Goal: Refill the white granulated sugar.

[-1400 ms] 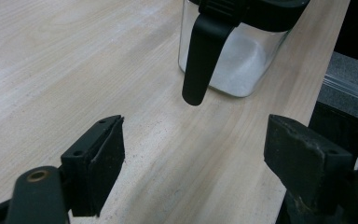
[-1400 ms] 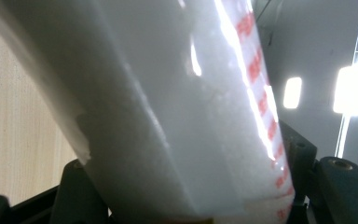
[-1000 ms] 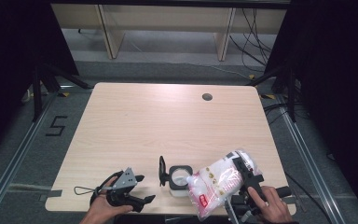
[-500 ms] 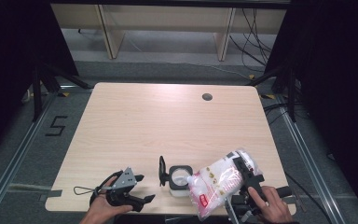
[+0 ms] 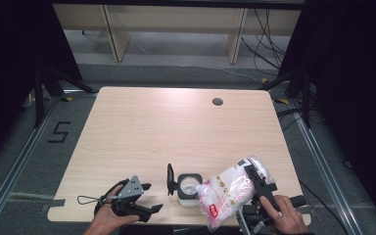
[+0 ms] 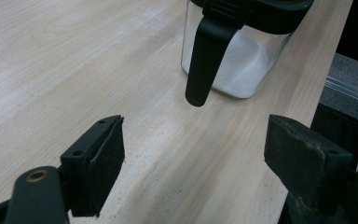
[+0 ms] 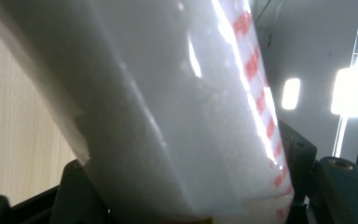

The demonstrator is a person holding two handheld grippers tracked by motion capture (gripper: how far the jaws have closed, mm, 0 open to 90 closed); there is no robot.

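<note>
A clear bag of white grains with red print (image 5: 227, 192) is tilted, its lower corner at the mouth of a square glass jar (image 5: 188, 187). My right gripper (image 5: 257, 182) is shut on the bag's upper end. In the right gripper view the bag (image 7: 168, 116) stands between both jaws, which press its sides. The jar (image 6: 237, 65) holds a layer of white grains, and its black hinged lid (image 5: 170, 178) stands open at its left. My left gripper (image 5: 152, 198) rests open near the table's front edge, left of the jar. Nothing lies between its fingers (image 6: 100, 158).
The light wood table (image 5: 176, 127) has a round cable hole (image 5: 218, 102) at the back right. The jar stands close to the front edge. Shelving and cables lie on the floor beyond the table, and dark stands flank both sides.
</note>
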